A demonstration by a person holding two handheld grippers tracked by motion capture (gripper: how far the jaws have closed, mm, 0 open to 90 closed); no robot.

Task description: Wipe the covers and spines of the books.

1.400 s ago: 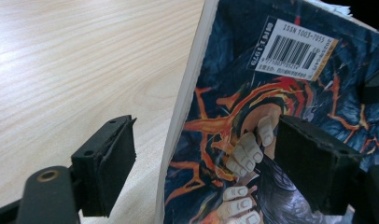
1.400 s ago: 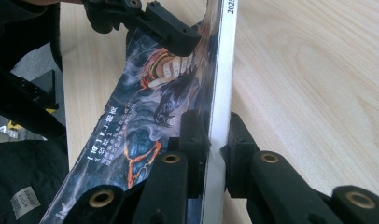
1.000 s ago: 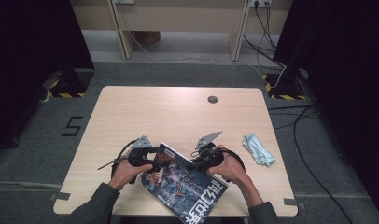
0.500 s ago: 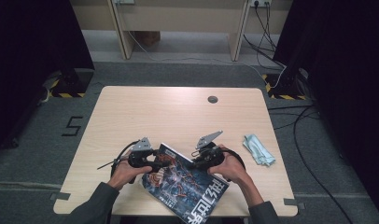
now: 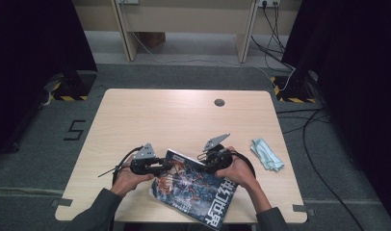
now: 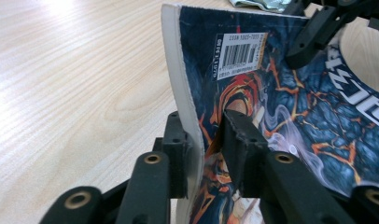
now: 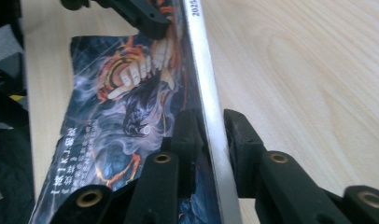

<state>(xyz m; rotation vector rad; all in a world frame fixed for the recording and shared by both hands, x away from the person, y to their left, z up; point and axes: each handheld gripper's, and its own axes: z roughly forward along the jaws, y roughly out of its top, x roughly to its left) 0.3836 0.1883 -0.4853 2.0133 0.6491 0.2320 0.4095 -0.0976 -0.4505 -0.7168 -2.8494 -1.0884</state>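
High view puts our two grippers at the table's [image 5: 136, 115] six o'clock edge, both on one magazine [image 5: 196, 190] with a dark blue and orange cover that overhangs that edge. Our left gripper [image 5: 161, 167] meets the magazine at its nine o'clock side; its jaws have just been closing, and in the left gripper view [image 6: 207, 154] they press on the curled page edge below the white barcode label [image 6: 239, 55]. Our right gripper [image 5: 206, 166] sits at the magazine's one o'clock corner; its jaws have just been opening a little, though in the right gripper view [image 7: 211, 135] the pads still flank the silvery spine [image 7: 204, 70] closely. At three o'clock lies a folded pale green cloth [image 5: 267, 154], well apart.
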